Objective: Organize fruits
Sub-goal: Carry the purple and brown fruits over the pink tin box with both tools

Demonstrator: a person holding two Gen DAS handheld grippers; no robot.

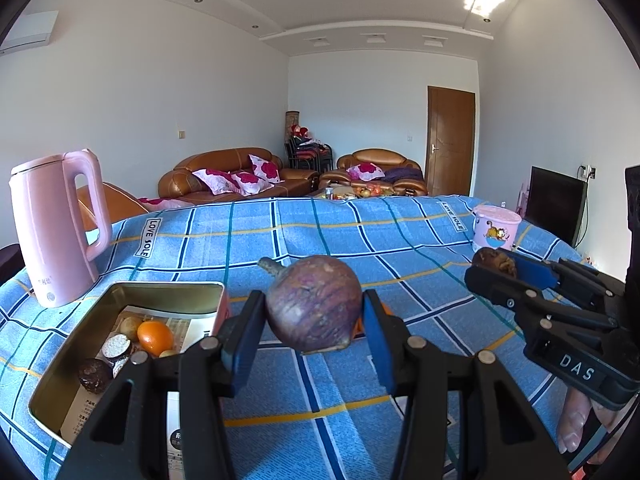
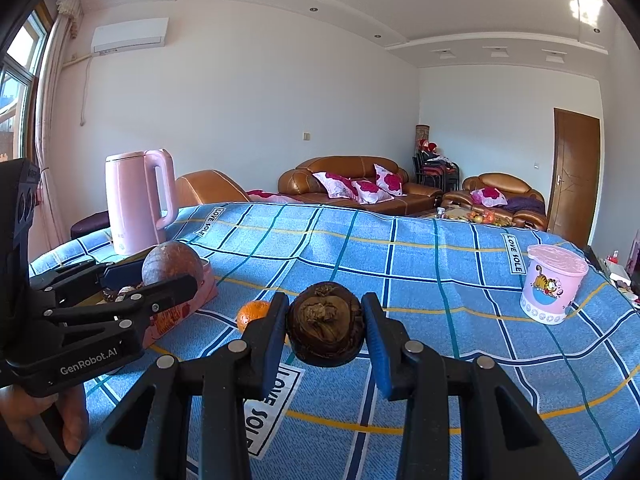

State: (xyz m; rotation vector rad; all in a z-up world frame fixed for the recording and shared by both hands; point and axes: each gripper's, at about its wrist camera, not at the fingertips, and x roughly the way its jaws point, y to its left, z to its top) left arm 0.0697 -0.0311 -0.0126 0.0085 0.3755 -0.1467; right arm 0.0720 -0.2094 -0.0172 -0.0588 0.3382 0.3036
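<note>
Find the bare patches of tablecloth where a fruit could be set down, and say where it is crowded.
Free: the wide checked cloth between the pink kettle and the cartoon tub, and the near stretch by the tub. Crowded: the tin with fruit, and the loose orange beside it.

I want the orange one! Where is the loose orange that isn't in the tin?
In the right wrist view the loose orange lies on the blue checked cloth, just left of the right gripper, near the tin.
</note>
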